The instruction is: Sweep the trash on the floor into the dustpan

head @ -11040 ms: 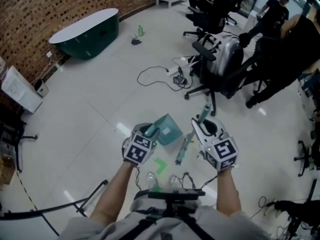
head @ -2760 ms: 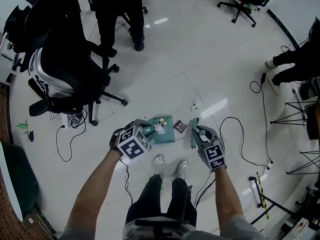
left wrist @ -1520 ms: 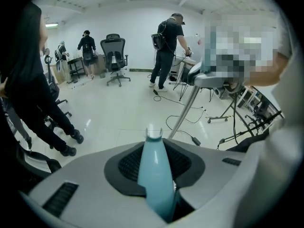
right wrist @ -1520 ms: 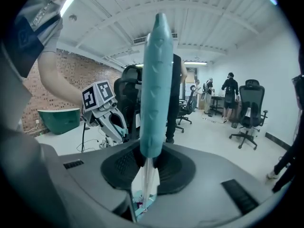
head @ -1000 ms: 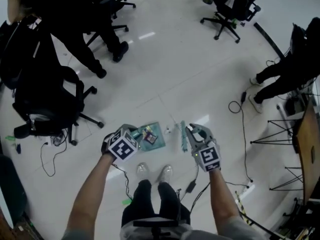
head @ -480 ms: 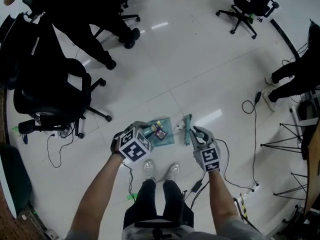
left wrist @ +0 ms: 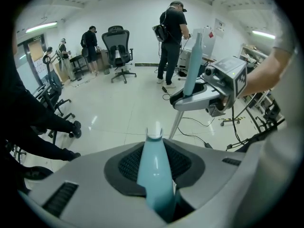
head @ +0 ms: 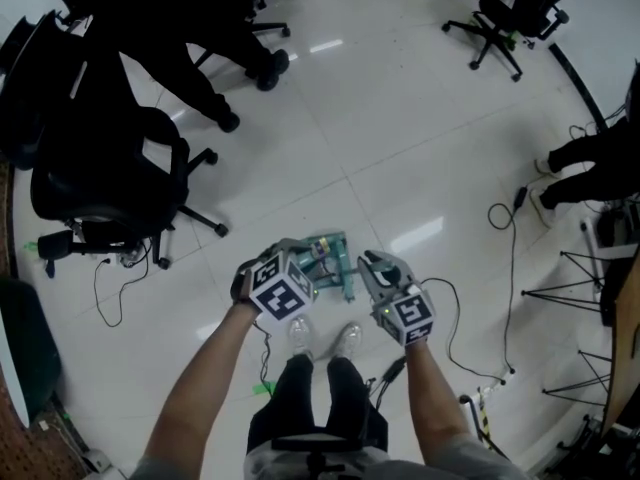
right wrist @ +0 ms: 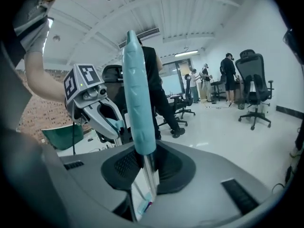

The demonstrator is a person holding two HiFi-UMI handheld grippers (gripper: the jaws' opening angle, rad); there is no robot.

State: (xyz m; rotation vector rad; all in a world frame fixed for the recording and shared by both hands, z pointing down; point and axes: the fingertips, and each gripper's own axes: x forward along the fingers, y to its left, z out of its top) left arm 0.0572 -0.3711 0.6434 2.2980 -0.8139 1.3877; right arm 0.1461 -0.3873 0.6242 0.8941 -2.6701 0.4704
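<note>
In the head view a teal dustpan rests on the white floor with small bits of trash in it. My left gripper is shut on the dustpan's teal handle, which runs up between its jaws. My right gripper is shut on the broom's shaft, just below its teal grip. The brush end sits at the dustpan's right edge. The right gripper with the broom stands close in front in the left gripper view.
Black office chairs and standing people fill the upper left. Another chair is at the upper right. Cables trail on the floor at the right near tripod legs. My shoes are just below the grippers.
My right gripper has swung the broom left, up against the dustpan. The small white scrap that lay between brush and dustpan no longer shows on the floor. The left gripper has hardly moved.
</note>
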